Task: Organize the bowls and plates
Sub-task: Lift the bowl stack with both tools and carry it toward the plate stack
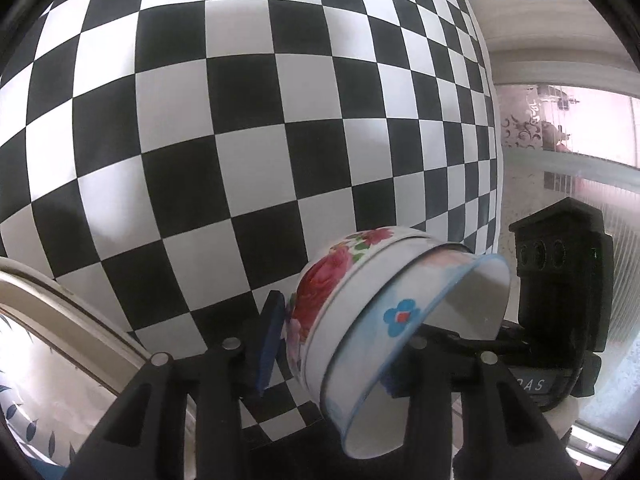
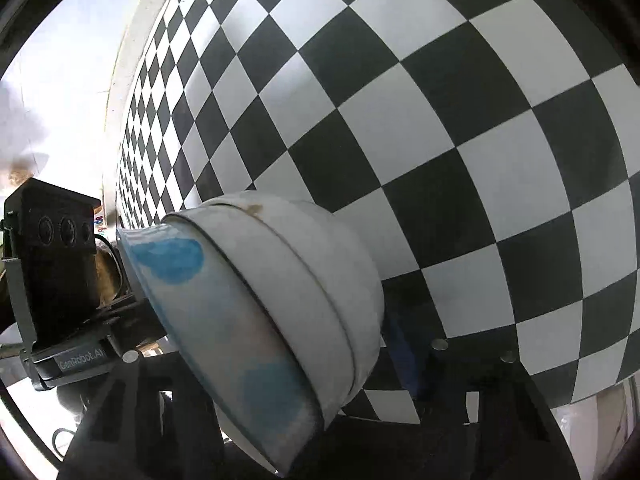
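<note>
A stack of nested bowls [image 1: 360, 304] is held tilted on its side above the chequered worktop [image 1: 240, 120], the rose-patterned bowl [image 1: 328, 280] outermost at the base and a blue-flowered bowl [image 1: 400, 320] nested at the open end. The left tool [image 1: 332, 344] is clenched across the stack, its blue pad pressed to the rose-patterned base. The right tool [image 2: 316, 364] straddles the same stack [image 2: 280, 300]; whether its pads press on it cannot be told, since the contact is hidden behind the bowls. Judged from the tilt, the nested bowls could slide apart and drop out of the stack if either grip slackens, and glazed surfaces would favour such slipping. A rim could also strike the worktop if the stack is lowered unevenly. Left of the stack, a patterned plate rim [image 1: 60, 312] is seen at the worktop's edge. Right of the stack, a bright window [image 1: 580, 128] and pale wall are noted.
</note>
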{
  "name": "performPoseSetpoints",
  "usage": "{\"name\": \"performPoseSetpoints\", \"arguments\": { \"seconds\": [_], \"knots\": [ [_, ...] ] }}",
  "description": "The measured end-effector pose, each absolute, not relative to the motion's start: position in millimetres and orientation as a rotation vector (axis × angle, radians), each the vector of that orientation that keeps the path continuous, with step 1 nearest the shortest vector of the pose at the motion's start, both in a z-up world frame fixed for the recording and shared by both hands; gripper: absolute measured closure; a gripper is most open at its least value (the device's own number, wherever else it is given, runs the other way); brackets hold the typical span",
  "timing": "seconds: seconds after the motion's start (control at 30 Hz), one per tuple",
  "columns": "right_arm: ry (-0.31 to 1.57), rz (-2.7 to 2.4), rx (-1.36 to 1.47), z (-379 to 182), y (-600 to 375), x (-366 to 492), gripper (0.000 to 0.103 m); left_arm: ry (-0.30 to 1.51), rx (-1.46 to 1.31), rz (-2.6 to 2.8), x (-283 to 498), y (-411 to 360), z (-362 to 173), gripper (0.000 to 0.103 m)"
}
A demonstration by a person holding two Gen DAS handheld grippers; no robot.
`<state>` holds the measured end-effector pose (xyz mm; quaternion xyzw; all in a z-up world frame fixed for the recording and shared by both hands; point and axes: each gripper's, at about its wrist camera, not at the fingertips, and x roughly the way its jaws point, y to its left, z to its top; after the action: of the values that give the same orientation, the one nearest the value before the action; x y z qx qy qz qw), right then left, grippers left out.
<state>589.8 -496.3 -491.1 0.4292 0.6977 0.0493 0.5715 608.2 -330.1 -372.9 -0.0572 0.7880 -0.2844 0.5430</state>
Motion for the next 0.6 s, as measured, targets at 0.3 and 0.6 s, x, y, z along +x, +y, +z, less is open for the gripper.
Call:
{"name": "performPoseSetpoints", "arguments": {
  "seconds": [0.3,0.6],
  "knots": [
    [1.612,0.156,0.999,-494,-503,576,0.045,1.799,-0.125,-0.706,600,-323,-360,0.067],
    [1.592,0.185,0.972,-478,-496,585,0.050,1.771,-0.161,-0.703,603,-315,-354,0.067]
  ]
}}
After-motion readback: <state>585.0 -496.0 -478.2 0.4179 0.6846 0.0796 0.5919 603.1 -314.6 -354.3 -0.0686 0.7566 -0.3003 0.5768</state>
